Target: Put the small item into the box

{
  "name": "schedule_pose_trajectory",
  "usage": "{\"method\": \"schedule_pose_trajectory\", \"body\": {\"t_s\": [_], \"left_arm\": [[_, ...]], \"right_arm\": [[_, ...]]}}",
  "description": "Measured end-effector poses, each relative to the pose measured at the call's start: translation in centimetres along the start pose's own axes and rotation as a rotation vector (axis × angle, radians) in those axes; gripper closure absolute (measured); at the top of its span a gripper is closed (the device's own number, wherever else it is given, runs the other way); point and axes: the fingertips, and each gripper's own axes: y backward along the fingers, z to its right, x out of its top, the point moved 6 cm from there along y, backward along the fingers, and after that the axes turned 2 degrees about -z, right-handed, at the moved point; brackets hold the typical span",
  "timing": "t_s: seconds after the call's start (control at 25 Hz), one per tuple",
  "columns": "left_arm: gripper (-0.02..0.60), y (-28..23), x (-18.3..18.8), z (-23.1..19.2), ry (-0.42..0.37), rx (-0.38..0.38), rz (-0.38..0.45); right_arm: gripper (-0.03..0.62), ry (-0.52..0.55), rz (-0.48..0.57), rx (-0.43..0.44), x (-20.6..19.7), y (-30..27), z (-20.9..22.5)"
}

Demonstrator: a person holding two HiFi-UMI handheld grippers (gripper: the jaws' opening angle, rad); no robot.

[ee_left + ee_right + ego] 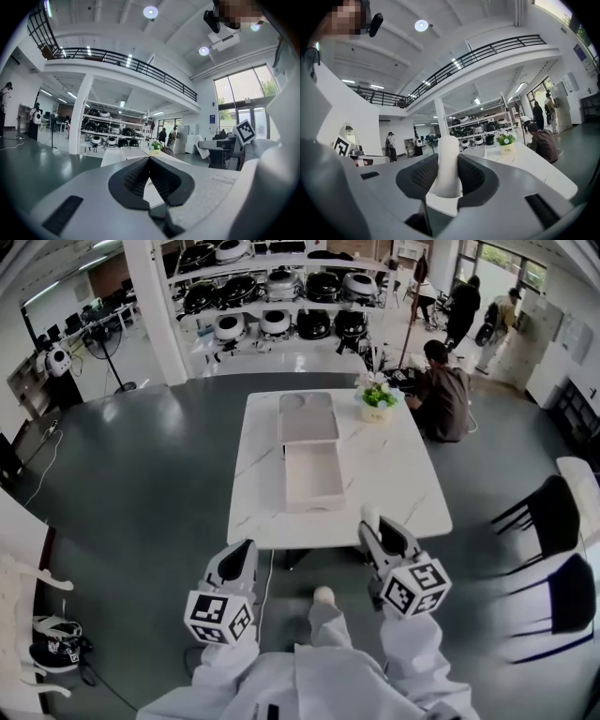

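Observation:
An open shallow white box lies in the middle of the white marble table. Its lid lies just beyond it. My right gripper hovers off the table's near edge, to the right of the box, shut on a small white cylindrical item. In the right gripper view the item stands upright between the dark pads. My left gripper hangs below the table's near edge on the left. Its jaws meet at the tips with nothing between them.
A small potted plant stands at the table's far right corner. A person crouches beside that corner. Black chairs stand to the right. Shelves of cookers fill the back wall. A white rack is at the near left.

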Motion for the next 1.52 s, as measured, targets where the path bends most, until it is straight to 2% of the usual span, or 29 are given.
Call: {"method": "schedule_pose_trajectory", "body": {"t_s": [0.52, 0.88, 1.2, 1.52], "left_arm": [[0.583, -11.3, 0.8, -2.9, 0.059, 0.042, -0.032], [0.583, -16.7, 0.1, -4.5, 0.101, 0.081, -0.069], [0.583, -19.5, -1.3, -6.0, 0.146, 0.138, -0.099], [0.583, -22.4, -3.3, -8.0, 0.175, 0.158, -0.156]], "right_arm": [[0.477, 0.016, -0.051, 0.064, 2.7, -9.9, 7.3], [0.477, 0.009, -0.098, 0.121, 2.8, -15.7, 11.2], [0.477, 0.02, -0.156, 0.207, 2.4, -20.8, 12.4], [0.477, 0.039, -0.258, 0.262, 0.2, -25.9, 12.3]]}}
